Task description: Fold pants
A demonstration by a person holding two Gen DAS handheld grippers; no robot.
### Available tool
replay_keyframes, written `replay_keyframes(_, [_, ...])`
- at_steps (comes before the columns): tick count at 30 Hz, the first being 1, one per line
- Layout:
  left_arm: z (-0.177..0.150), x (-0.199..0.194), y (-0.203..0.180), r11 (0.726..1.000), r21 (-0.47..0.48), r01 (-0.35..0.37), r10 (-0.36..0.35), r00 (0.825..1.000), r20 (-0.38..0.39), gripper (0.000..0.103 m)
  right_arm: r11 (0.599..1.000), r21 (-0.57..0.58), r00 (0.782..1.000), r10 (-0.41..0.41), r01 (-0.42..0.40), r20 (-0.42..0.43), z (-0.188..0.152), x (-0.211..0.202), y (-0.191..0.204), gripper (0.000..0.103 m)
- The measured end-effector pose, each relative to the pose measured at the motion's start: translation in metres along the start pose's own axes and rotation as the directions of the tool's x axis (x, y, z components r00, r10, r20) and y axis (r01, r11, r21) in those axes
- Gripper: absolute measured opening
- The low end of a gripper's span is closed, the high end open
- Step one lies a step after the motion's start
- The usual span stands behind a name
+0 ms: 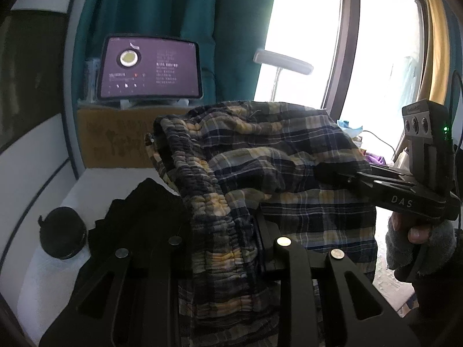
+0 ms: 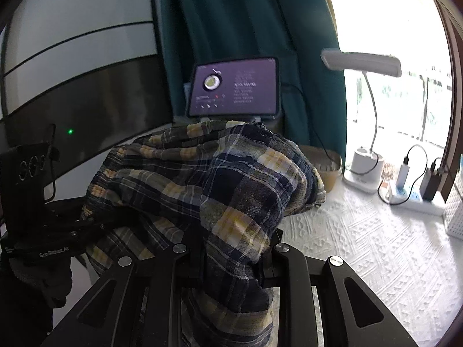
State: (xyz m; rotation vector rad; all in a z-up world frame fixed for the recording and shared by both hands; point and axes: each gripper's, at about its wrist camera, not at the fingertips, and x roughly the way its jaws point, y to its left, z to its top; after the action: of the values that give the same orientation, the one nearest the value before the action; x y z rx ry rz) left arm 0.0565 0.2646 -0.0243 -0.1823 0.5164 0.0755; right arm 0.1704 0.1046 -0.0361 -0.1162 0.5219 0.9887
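The plaid pants (image 1: pixel 260 156), navy, grey and yellow, hang bunched in the air between my two grippers. My left gripper (image 1: pixel 224 231) is shut on the gathered elastic waistband (image 1: pixel 214 202). My right gripper (image 2: pixel 231 248) is shut on another fold of the pants (image 2: pixel 220 185). The right gripper also shows at the right of the left wrist view (image 1: pixel 341 176), its fingers buried in the cloth. The left gripper shows at the left of the right wrist view (image 2: pixel 95 225), also gripping cloth. Both sets of fingertips are hidden by fabric.
A white textured bedspread (image 2: pixel 376 245) lies below. A tablet (image 1: pixel 149 68) stands on a cardboard box (image 1: pixel 115 138). A black garment (image 1: pixel 139 211) and a round black object (image 1: pixel 62 232) lie at left. A desk lamp (image 2: pixel 361 156), chargers (image 2: pixel 428 179) and a white basket (image 2: pixel 455 208) stand at right.
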Motion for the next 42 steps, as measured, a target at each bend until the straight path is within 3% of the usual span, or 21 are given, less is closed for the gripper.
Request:
replay_keyframes(7, [-0.003, 0.044, 0.011, 1.0, -0.025, 0.001, -0.004, 0.995, -0.099, 0.026, 0.998, 0.057, 0.998, -0.006, 0.01, -0.07, -0.011, 0.041, -0.026, 0.025])
replay_keyframes(18, [-0.023, 0.086, 0.036, 0.994, -0.082, -0.078, 0.054, 0.964, -0.26, 0.03, 0.986, 0.167, 0.978, 0.02, 0.015, -0.207, -0.035, 0.109, -0.068, 0.027])
replay_keyframes(20, [-0.027, 0.088, 0.041, 0.992, -0.091, -0.092, 0.064, 0.959, -0.277, 0.034, 0.982, 0.188, 0.974, 0.021, 0.022, -0.225, -0.038, 0.116, -0.075, 0.046])
replay_keyframes(23, [-0.033, 0.09, 0.045, 0.989, -0.092, -0.117, 0.085, 0.951, -0.298, 0.04, 0.973, 0.224, 0.971, 0.008, 0.047, -0.238, -0.042, 0.12, -0.09, 0.057])
replay_keyframes(26, [-0.036, 0.088, 0.046, 0.987, -0.099, -0.127, 0.091, 0.949, -0.303, 0.041, 0.967, 0.244, 0.97, -0.011, 0.072, -0.244, -0.044, 0.117, -0.106, 0.064])
replay_keyframes(36, [-0.029, 0.075, 0.043, 0.982, -0.07, -0.174, 0.147, 0.946, -0.288, 0.042, 0.955, 0.252, 0.966, -0.095, 0.157, -0.24, -0.054, 0.095, -0.126, 0.066])
replay_keyframes(42, [-0.021, 0.06, 0.036, 0.982, -0.087, -0.167, 0.143, 0.963, -0.23, 0.041, 0.961, 0.243, 0.97, -0.073, 0.131, -0.233, -0.055, 0.076, -0.115, 0.066])
